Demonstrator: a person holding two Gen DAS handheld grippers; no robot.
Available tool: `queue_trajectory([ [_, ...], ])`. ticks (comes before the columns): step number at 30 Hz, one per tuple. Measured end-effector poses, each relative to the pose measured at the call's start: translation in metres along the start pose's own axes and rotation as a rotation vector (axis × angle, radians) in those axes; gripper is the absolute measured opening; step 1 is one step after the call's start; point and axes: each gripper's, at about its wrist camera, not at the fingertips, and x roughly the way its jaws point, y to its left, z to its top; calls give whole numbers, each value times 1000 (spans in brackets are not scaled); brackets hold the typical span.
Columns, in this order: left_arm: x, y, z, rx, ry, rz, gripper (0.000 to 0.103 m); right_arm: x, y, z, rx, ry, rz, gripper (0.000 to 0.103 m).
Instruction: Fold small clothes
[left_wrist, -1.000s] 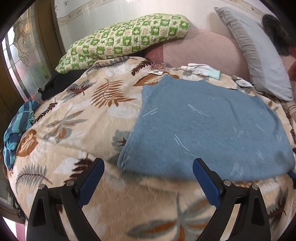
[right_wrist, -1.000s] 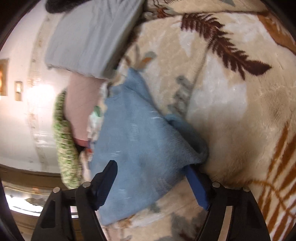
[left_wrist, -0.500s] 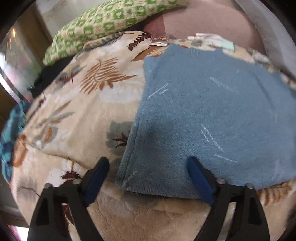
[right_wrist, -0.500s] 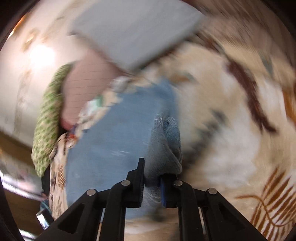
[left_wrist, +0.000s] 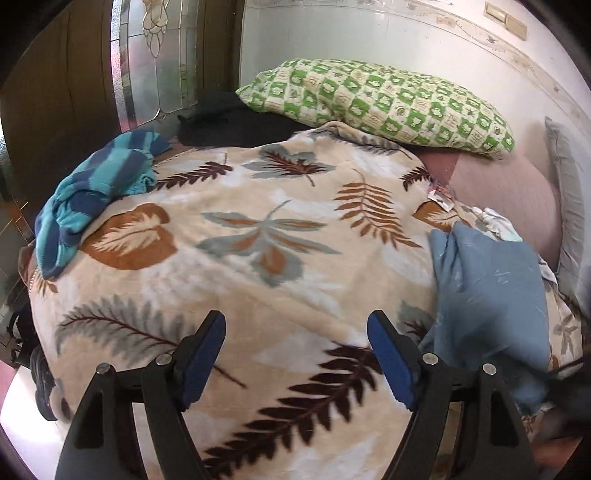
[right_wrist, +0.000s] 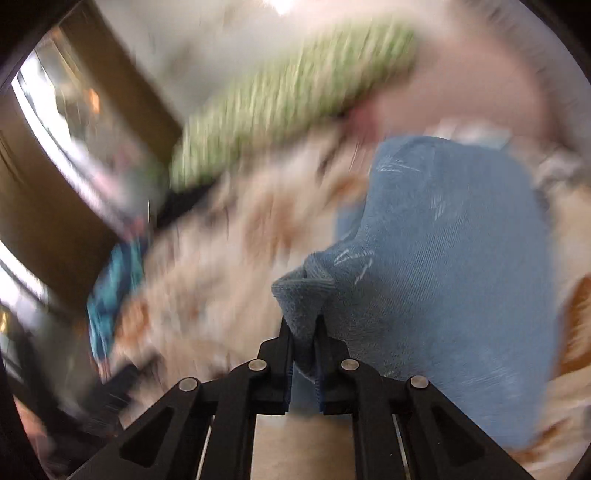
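A blue knit garment (left_wrist: 491, 291) lies on the leaf-patterned blanket (left_wrist: 258, 258), now doubled over on the right side of the bed. My right gripper (right_wrist: 303, 332) is shut on a bunched corner of the blue garment (right_wrist: 443, 266) and holds it lifted over the blanket; that view is blurred by motion. My left gripper (left_wrist: 295, 354) is open and empty above bare blanket, to the left of the garment, with its right finger (left_wrist: 388, 354) near the garment's edge.
A striped teal and navy garment (left_wrist: 96, 192) lies at the blanket's left edge. A green checked pillow (left_wrist: 380, 103) and a pink cushion (left_wrist: 506, 199) lie at the back. Small white clothes (left_wrist: 495, 221) sit behind the blue garment. A wooden door stands at the left.
My right gripper closed on the garment's right corner and carried it leftward, folding the garment over. My left gripper swung left, off the garment, and stayed open.
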Motion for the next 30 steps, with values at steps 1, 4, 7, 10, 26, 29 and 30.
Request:
queue_trajectory([
  [1, 0, 2, 0, 8, 6, 0, 80, 28, -3, -9, 11, 74, -23, 15],
  [4, -2, 5, -1, 14, -2, 7, 80, 30, -5, -23, -14, -15, 11, 29],
  [7, -4, -3, 3, -6, 10, -36, 80, 7, -8, -26, -1, -9, 83, 75],
  [10, -13, -30, 3, 34, -11, -80, 80, -34, -22, -32, 16, -82, 105, 75],
  [26, 55, -101, -12, -108, 302, -413, 80, -130, -168, -67, 367, -223, 146, 75],
  [29, 53, -97, -7, -163, 317, -455, 66, -127, -170, -73, 371, -224, 176, 75],
  [30, 51, -99, -6, -162, 320, -469, 59, -125, -169, -74, 371, -223, 182, 75],
])
